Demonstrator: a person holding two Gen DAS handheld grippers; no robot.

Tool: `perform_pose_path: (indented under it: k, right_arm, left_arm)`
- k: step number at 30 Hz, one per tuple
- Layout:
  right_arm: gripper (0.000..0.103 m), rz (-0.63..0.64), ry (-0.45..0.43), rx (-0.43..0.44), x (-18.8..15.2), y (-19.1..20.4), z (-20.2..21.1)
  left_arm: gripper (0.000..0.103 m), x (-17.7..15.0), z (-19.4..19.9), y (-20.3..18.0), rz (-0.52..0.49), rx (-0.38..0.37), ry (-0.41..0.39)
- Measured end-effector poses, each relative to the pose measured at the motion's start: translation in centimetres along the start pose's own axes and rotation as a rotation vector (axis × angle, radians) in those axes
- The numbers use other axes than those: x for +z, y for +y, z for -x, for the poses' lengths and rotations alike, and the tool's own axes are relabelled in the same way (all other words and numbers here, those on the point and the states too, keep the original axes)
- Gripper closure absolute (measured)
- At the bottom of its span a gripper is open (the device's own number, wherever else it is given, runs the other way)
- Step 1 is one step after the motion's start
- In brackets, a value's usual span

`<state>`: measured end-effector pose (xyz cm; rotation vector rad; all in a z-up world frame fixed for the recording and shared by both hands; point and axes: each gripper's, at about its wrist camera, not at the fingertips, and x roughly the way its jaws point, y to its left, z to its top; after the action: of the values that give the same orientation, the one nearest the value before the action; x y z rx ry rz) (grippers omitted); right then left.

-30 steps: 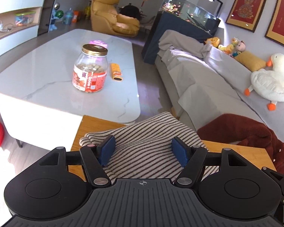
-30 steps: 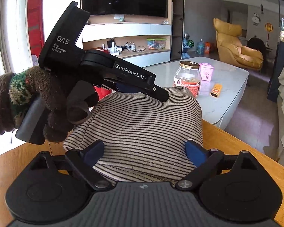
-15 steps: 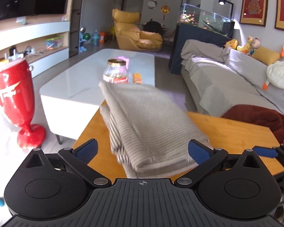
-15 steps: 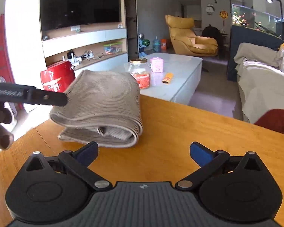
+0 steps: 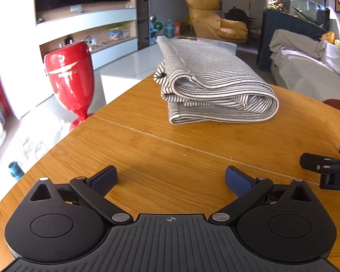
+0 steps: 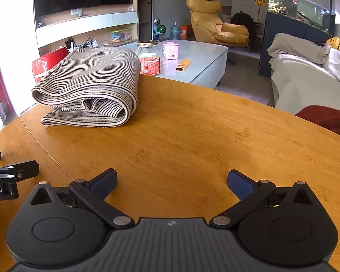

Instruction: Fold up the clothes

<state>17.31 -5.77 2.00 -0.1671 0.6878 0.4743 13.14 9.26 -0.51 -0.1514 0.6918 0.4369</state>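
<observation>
A folded black-and-white striped garment [image 5: 215, 83] lies on the far part of the wooden table [image 5: 170, 154]; it also shows in the right wrist view [image 6: 90, 86], at the table's far left. My left gripper [image 5: 171, 179] is open and empty, low over the table, well short of the garment. My right gripper [image 6: 172, 182] is open and empty too, over bare wood, to the right of the garment. Each gripper's side shows at the edge of the other's view.
A red goblet-shaped stand [image 5: 70, 79] is on the floor left of the table. A white coffee table [image 6: 199, 68] beyond holds a jar [image 6: 148, 56], a pink box and an orange item. A sofa [image 6: 310, 86] and a dark red cloth [image 6: 328, 117] are at right.
Both grippers have let go of the striped garment and drawn back from it. The garment now lies folded on the table, farther away in both views.
</observation>
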Motion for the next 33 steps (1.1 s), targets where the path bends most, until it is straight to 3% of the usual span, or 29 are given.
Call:
perform_pose_path:
  k: [33]
  right_arm:
    - [0.000,0.000,-0.004,-0.004,0.14,-0.27,-0.05]
  left_arm:
    - [0.000,0.17,-0.21,-0.25,0.012,0.008,-0.004]
